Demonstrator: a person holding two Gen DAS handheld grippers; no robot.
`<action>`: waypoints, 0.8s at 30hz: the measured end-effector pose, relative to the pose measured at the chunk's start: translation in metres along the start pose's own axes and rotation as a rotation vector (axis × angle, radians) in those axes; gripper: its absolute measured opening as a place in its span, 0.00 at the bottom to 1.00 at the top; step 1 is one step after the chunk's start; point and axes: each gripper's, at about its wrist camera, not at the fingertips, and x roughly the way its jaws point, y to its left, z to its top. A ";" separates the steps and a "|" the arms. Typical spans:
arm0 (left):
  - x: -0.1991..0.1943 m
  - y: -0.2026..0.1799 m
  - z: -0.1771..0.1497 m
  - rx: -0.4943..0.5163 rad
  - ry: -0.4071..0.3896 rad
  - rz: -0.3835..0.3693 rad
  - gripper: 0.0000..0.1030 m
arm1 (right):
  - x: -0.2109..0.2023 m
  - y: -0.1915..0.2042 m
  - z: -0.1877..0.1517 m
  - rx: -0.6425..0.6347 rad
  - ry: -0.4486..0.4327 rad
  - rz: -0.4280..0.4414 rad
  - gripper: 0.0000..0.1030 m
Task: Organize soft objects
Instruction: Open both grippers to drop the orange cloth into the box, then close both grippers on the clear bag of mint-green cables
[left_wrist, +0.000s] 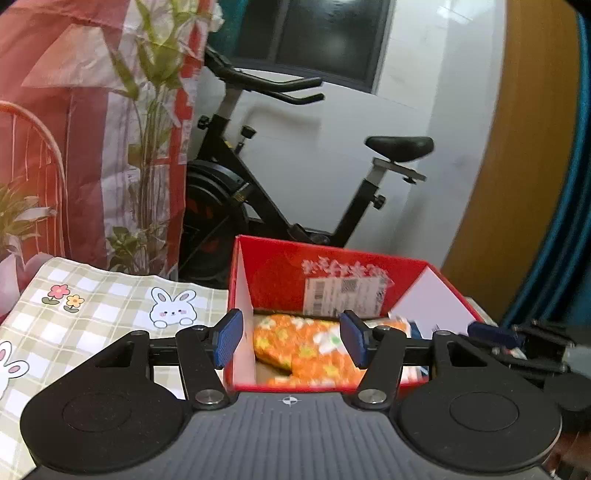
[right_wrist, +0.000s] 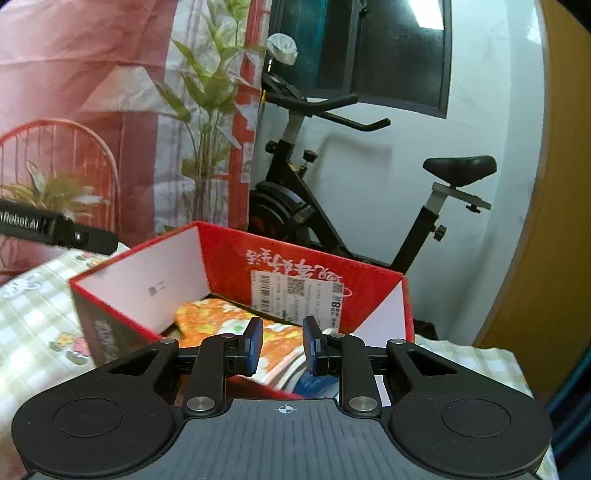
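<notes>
A red cardboard box (left_wrist: 332, 269) with white inner walls stands on the checked tablecloth; it also shows in the right wrist view (right_wrist: 236, 258). An orange flowered soft cloth (left_wrist: 306, 354) lies inside it, seen too in the right wrist view (right_wrist: 214, 317), with a blue and white soft item (right_wrist: 314, 384) beside it. My left gripper (left_wrist: 291, 339) is open and empty, just in front of the box's near wall. My right gripper (right_wrist: 282, 345) is partly open and empty, above the box's near edge. It also shows at the right of the left wrist view (left_wrist: 495, 336).
A green-checked tablecloth with rabbit prints (left_wrist: 110, 306) covers the table left of the box. A black exercise bike (left_wrist: 295, 184) stands behind the table. A plant (right_wrist: 207, 110) and a red wire chair (right_wrist: 55, 155) stand at the back left. A wooden door (right_wrist: 546, 221) is on the right.
</notes>
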 end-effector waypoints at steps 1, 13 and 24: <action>-0.004 -0.002 -0.003 0.011 0.007 -0.003 0.58 | -0.005 0.000 -0.001 0.010 -0.003 0.008 0.21; -0.045 -0.001 -0.055 0.006 0.118 -0.101 0.57 | -0.060 0.020 -0.039 0.176 0.002 0.125 0.21; -0.049 -0.009 -0.129 -0.035 0.310 -0.198 0.41 | -0.102 0.033 -0.108 0.255 0.234 0.226 0.23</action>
